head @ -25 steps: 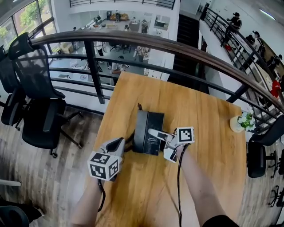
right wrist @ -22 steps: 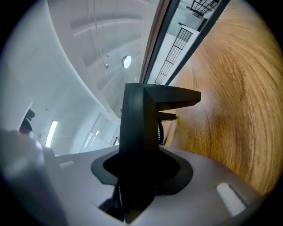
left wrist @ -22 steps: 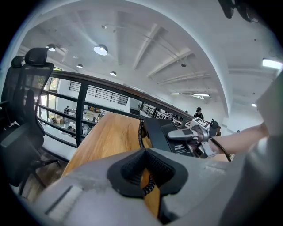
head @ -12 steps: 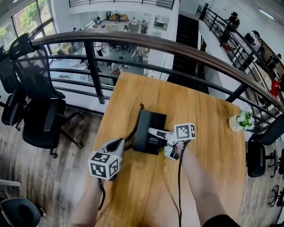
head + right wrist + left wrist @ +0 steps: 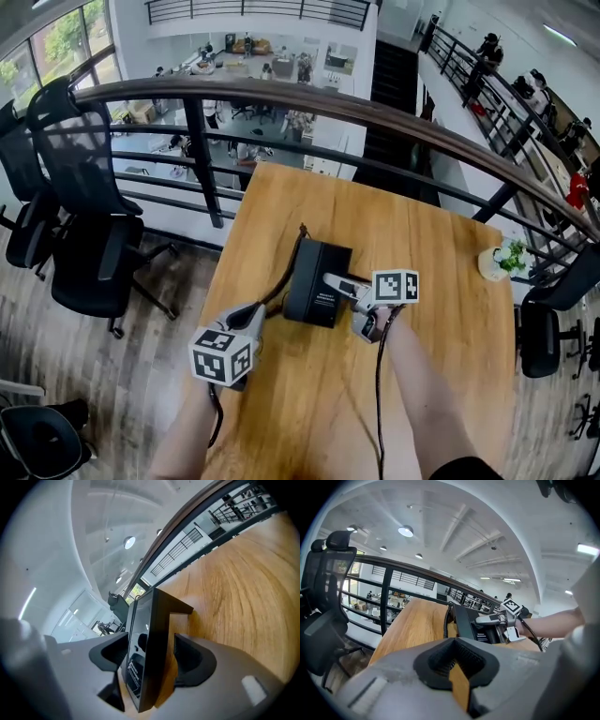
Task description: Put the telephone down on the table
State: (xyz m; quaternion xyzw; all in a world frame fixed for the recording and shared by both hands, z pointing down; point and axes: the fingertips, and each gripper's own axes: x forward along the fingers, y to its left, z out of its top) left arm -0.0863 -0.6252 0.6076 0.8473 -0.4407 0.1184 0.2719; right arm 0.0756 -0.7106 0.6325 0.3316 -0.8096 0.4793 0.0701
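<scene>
Telephone first: a black desk set sits on the wooden table, left of the table's middle, with its long side running away from the person. A dark coiled cord leaves its far left corner and curls back along its left side toward the near edge of the table.

The right gripper reaches in from the right, with its marker cube just beside the set. Its jaws have just been opening and now stand wide apart. In the right gripper view the telephone's thin dark panel stands edge-on between them, and there is a gap between it and the black pads on either side, so they bracket the set without pressing on it. Bare wood shows under and beyond the panel.

The left gripper hangs over the near left part of the table, close to the cord's lower loop and near the telephone's near left corner. In the left gripper view its jaws are drawn together with only a thin slit of table wood showing between them, and nothing is held there. Its own marker cube sits toward the person, whose bare forearms come up from the bottom of the head view.

A small potted plant stands at the table's far right edge. Behind the table runs a curved dark railing, and black office chairs stand on the wood floor to the left.
</scene>
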